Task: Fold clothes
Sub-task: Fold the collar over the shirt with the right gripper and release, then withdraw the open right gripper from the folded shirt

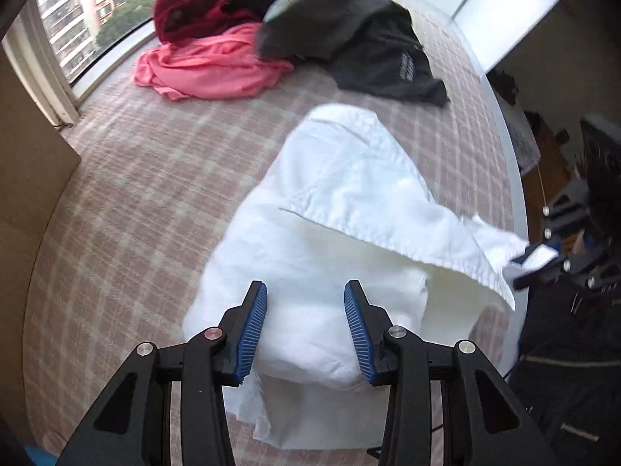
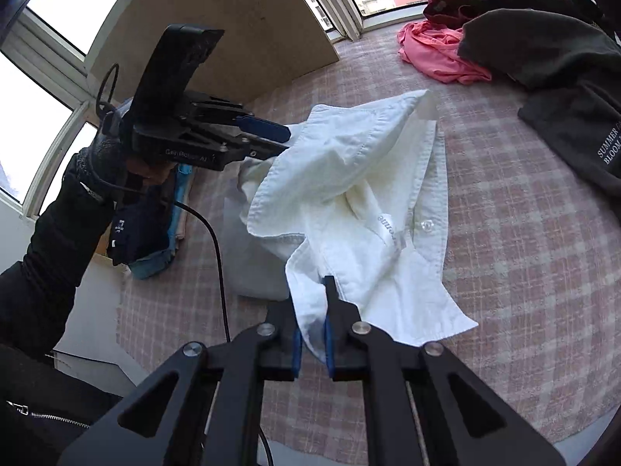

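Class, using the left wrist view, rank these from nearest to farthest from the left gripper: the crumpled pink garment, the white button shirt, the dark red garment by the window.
1. White button shirt, directly beneath the left gripper.
2. Crumpled pink garment, farther up the bed, left.
3. Dark red garment, beyond it at the window.

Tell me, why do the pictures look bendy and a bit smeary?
Both wrist views are fisheye, so the window frame and the checked bedspread curve. In the left wrist view the white shirt and the grey top look smeared. In the right wrist view the window glares white.
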`<move>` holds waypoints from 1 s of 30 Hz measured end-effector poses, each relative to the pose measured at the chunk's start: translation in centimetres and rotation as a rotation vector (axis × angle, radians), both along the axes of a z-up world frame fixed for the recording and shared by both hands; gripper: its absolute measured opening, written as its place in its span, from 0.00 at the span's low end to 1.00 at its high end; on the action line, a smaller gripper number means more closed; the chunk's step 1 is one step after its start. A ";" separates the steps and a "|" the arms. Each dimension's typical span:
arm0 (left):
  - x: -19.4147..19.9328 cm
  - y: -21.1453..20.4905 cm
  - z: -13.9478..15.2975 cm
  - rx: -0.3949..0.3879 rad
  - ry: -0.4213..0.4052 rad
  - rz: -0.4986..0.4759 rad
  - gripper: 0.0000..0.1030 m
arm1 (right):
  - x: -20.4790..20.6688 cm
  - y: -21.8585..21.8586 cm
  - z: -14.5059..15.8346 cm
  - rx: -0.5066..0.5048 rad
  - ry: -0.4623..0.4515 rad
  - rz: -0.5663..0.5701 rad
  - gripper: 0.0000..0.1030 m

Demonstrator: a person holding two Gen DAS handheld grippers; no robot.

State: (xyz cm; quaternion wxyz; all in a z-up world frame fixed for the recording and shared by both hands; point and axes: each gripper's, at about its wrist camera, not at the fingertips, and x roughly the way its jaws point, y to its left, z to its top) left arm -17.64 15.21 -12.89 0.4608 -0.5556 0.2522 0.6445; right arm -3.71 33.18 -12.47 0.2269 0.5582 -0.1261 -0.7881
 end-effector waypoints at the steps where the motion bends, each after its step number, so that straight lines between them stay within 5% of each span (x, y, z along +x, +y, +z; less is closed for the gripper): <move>1: 1.3 -0.2 -0.7 -0.032 0.001 -0.025 0.39 | 0.2 0.5 0.0 0.014 -0.018 -0.003 0.11; 4: 3.8 -1.1 -2.1 -0.055 0.017 -0.029 0.40 | -0.3 1.9 1.4 0.048 -0.026 -0.024 0.14; 9: 3.5 -2.9 -1.7 0.053 -0.016 0.116 0.40 | -3.1 0.6 5.0 0.103 0.047 0.040 0.22; 12: 3.8 -3.5 -2.1 0.059 -0.008 0.128 0.40 | -1.9 -0.6 5.4 0.070 -0.053 0.209 0.23; 15: 3.8 -3.7 -2.8 0.051 -0.011 0.134 0.40 | 0.4 -0.1 4.0 0.115 -0.190 0.263 0.23; 17: 3.9 -3.7 -2.6 0.048 -0.005 0.132 0.40 | 0.6 1.0 4.2 0.146 -0.175 0.230 0.23; 20: 4.0 -3.5 -1.8 0.036 0.005 0.149 0.40 | -1.1 1.6 5.0 0.152 -0.035 0.179 0.23; 24: 4.8 -2.0 -0.5 0.022 0.038 0.106 0.40 | -4.3 -0.5 1.4 0.196 0.035 0.206 0.17; 25: 5.0 -1.5 -0.6 0.012 0.043 0.100 0.40 | -5.0 -1.0 0.1 0.208 0.033 0.206 0.09; 30: 5.4 0.7 -0.6 0.019 0.030 0.091 0.40 | -5.3 -2.5 -4.0 0.110 -0.050 0.231 0.08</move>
